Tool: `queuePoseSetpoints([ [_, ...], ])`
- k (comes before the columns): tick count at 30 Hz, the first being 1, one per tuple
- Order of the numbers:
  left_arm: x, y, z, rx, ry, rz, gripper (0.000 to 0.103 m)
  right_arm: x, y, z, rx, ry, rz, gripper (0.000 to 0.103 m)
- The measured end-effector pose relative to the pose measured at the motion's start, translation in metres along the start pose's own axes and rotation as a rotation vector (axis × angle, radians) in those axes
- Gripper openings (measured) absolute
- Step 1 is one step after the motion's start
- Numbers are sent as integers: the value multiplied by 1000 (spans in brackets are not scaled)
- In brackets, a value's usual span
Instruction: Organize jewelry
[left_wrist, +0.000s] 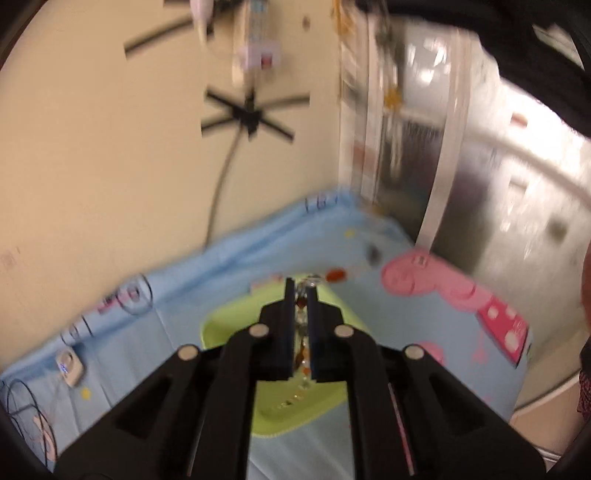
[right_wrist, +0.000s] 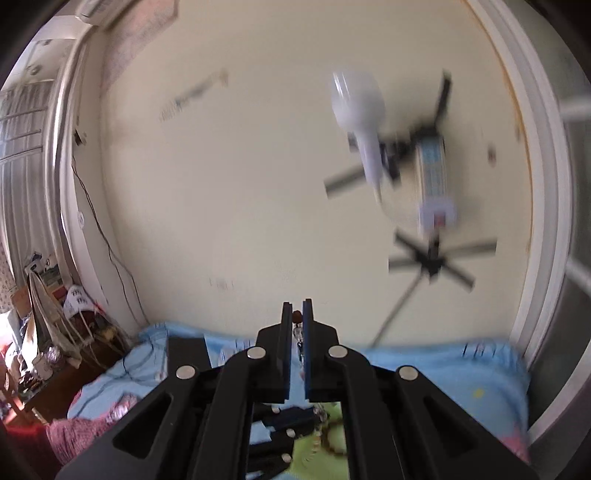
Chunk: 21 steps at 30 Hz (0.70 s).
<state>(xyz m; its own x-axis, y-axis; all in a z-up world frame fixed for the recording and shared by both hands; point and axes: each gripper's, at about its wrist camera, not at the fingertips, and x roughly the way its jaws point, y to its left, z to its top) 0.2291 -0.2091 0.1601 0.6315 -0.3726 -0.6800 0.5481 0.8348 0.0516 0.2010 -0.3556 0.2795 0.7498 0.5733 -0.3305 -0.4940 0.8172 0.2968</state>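
Both the left gripper (left_wrist: 302, 291) and the right gripper (right_wrist: 297, 308) were clamped on a beaded necklace (left_wrist: 301, 332), held above the green tray (left_wrist: 295, 410) on the bed (left_wrist: 184, 306). The strand looked light, limp and fragile, best pinched near its ends.

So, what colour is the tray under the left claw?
Lime green tray, clearest in the left wrist view.

Tray (left_wrist: 212, 328) on the sheet (left_wrist: 184, 280) at six o'clock beneath the left gripper (left_wrist: 301, 295) pinching a bead chain (left_wrist: 301, 321), wall (left_wrist: 92, 147) at ten, tripod (left_wrist: 251, 110) at twelve, cabinet (left_wrist: 498, 203) at two.
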Motion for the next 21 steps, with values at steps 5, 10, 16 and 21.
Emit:
queuePoseSetpoints([
  [5, 51, 16, -40, -33, 136, 5, 5, 51, -28, -79, 98, 146, 35, 0],
  [10, 67, 33, -69, -44, 281, 29, 35, 87, -47, -148, 217, 275, 75, 0],
  [16, -1, 67, -66, -65, 195, 35, 35, 89, -49, -168, 274, 328, 55, 1],
  [21, -81, 125, -62, -188, 84, 115, 35, 54, -8, -120, 159, 172, 67, 28],
])
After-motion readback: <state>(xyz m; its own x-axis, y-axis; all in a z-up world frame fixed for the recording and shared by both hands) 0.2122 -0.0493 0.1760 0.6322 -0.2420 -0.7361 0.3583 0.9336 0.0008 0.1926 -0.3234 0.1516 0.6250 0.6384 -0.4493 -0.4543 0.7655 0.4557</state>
